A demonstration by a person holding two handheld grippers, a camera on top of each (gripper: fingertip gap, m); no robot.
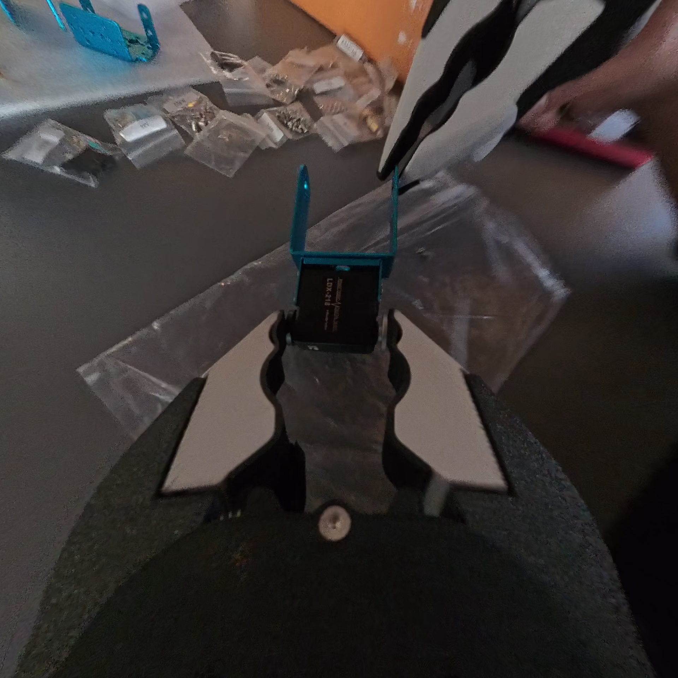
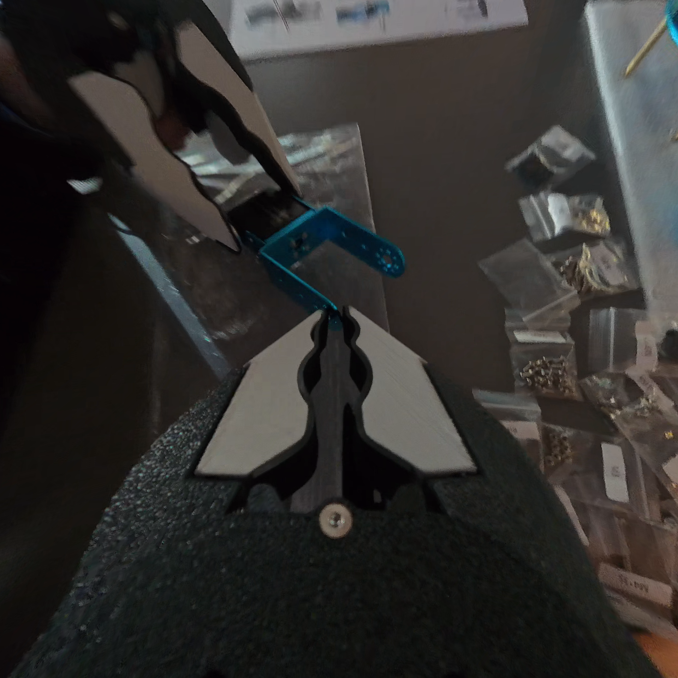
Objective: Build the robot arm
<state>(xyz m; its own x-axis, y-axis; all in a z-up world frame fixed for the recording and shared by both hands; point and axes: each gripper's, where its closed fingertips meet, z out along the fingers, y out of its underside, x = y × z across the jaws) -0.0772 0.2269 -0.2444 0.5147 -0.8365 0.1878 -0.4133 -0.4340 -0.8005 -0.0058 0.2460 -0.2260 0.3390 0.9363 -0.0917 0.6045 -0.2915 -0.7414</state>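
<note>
servo (image 1: 335,310): black block, pinched by my left gripper (image 1: 335,326)
bracket (image 2: 323,253): blue U, mounted on servo, one arm tip in my right gripper (image 2: 335,317)

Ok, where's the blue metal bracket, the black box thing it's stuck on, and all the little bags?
blue bracket (image 2: 290,249), right wrist view, on its flat middle plate.
black servo block (image 1: 335,312), left wrist view, on its top face.
small plastic bags (image 1: 220,143), left wrist view, on one clear bag in the pile.

Left gripper (image 1: 335,330) fingers (image 1: 242,367) clamp black servo (image 1: 335,312) bearing blue bracket (image 1: 345,227).
</note>
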